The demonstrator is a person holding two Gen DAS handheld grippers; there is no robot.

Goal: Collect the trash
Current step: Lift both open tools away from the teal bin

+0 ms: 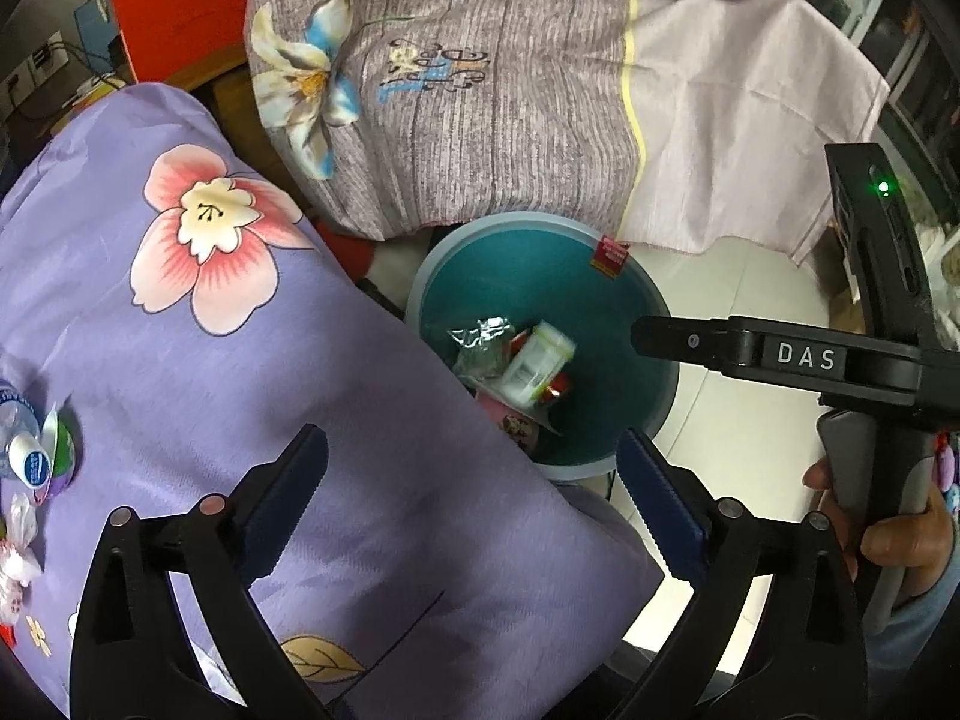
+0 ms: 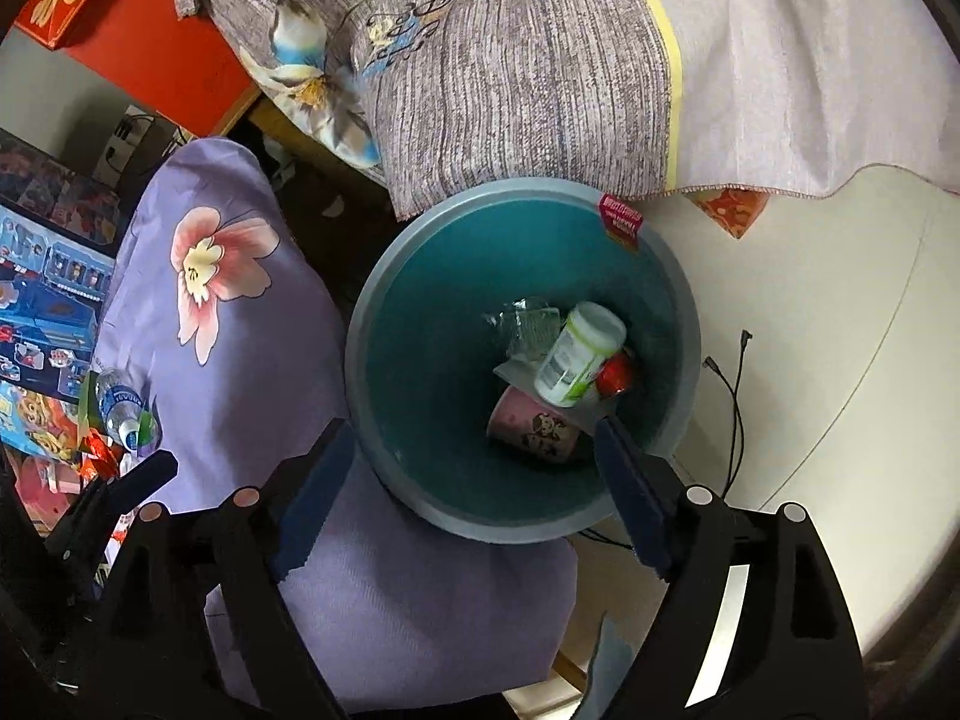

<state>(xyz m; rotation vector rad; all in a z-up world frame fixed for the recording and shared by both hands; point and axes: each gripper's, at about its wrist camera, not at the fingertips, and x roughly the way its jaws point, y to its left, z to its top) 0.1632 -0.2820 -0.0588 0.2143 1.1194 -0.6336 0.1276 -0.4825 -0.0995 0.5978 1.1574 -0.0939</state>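
"DAS" on right tongs [image 1: 654, 339]

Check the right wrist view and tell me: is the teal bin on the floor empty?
No. The teal bin already holds a white bottle, a pink cup, clear plastic wrap and something red.

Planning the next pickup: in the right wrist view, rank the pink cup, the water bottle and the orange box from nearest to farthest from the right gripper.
1. pink cup, in the bin, just beyond the right gripper.
2. water bottle, left, on purple cloth.
3. orange box, far upper left.
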